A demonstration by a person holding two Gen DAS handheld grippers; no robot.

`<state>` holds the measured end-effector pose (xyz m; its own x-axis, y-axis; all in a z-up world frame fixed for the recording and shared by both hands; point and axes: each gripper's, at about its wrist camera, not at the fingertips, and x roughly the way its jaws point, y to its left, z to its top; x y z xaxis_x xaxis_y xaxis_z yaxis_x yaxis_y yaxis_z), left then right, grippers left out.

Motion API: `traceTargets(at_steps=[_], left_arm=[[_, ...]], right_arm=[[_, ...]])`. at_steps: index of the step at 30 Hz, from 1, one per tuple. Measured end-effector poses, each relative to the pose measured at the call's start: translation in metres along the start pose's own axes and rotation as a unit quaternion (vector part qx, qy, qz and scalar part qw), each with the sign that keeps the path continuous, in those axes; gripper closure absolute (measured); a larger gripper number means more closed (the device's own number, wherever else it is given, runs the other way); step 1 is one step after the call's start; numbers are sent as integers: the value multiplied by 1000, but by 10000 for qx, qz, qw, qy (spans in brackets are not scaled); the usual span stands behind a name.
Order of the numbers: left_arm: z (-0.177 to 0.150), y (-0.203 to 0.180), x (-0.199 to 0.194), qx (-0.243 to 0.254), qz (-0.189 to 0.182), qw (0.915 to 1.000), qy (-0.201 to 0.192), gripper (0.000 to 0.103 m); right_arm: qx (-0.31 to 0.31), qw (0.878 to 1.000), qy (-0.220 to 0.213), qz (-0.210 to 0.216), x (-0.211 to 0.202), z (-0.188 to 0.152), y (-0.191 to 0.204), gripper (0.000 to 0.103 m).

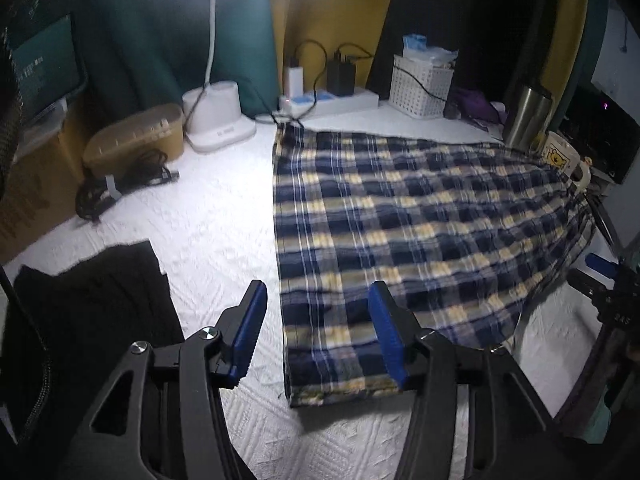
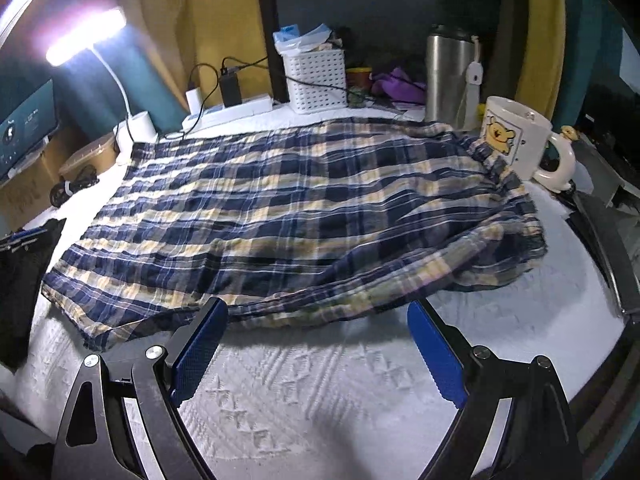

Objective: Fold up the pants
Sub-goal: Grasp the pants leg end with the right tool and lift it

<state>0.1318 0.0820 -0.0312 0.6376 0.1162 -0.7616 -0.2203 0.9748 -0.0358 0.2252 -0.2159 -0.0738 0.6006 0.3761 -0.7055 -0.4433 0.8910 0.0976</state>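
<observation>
Blue, yellow and white plaid pants (image 1: pixel 400 216) lie spread flat on the white textured cloth (image 1: pixel 216 216). In the right wrist view the pants (image 2: pixel 288 208) stretch from left to right, bunched at the right end near the mug. My left gripper (image 1: pixel 318 300) is open and empty, hovering over the near left edge of the pants. My right gripper (image 2: pixel 318 316) is open and empty, just in front of the near edge of the pants. A part of the right gripper (image 1: pixel 604 276) shows at the right of the left wrist view.
A bear mug (image 2: pixel 520 140) and steel tumbler (image 2: pixel 450 76) stand at the pants' right end. A white basket (image 2: pixel 316 80), power strip (image 1: pixel 332 102), lamp base (image 1: pixel 218 120), lidded tub (image 1: pixel 134 140) and cable bundle (image 1: pixel 116 184) line the back. A black garment (image 1: pixel 92 308) lies left.
</observation>
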Motion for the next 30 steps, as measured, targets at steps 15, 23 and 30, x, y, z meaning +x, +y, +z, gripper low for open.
traceTargets(at_steps=[15, 23, 30], left_arm=[[23, -58, 18, 476, -219, 9984, 205, 49], [36, -74, 33, 491, -208, 9981, 312, 49], [46, -75, 43, 470, -160, 9981, 366, 49]], right_arm=[[718, 9974, 22, 0, -3, -14, -72, 0], [1135, 9931, 92, 288, 10, -12, -100, 0], [1340, 9898, 53, 484, 20, 0, -110, 0]])
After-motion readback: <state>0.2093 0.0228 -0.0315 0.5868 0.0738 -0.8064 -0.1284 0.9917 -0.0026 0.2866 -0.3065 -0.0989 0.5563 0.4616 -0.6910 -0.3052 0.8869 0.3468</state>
